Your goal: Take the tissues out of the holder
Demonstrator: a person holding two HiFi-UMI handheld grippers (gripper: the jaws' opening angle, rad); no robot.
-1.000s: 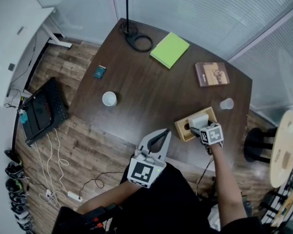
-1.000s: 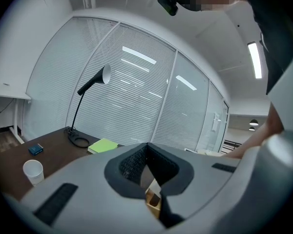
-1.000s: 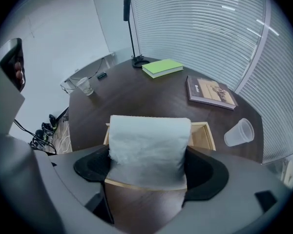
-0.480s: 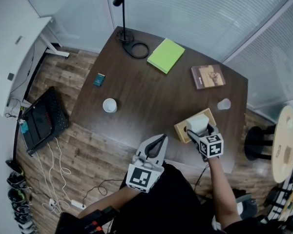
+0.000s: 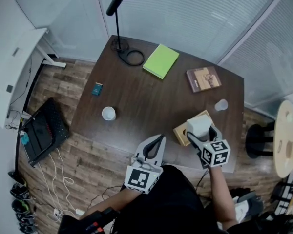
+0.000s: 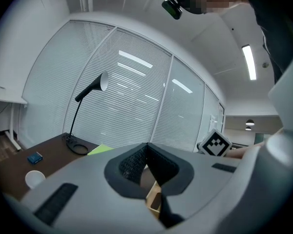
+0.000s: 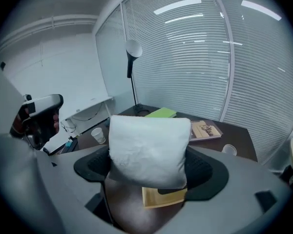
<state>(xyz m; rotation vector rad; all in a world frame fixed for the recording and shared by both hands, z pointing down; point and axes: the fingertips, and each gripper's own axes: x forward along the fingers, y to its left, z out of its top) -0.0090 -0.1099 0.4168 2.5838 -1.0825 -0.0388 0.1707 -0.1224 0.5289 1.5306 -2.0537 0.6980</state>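
Over table, tissues now lifted above holder.

Grey, black-padded left claw and right claw bear black-and-white marker cubes; black clothing.

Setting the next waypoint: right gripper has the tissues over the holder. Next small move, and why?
Probably carry the tissues sideways over bare table and lower them. The right gripper is shut on the tissues, which sit above the wooden holder and look clear of its opening, so more lift seems unneeded. The left gripper is shut and empty.
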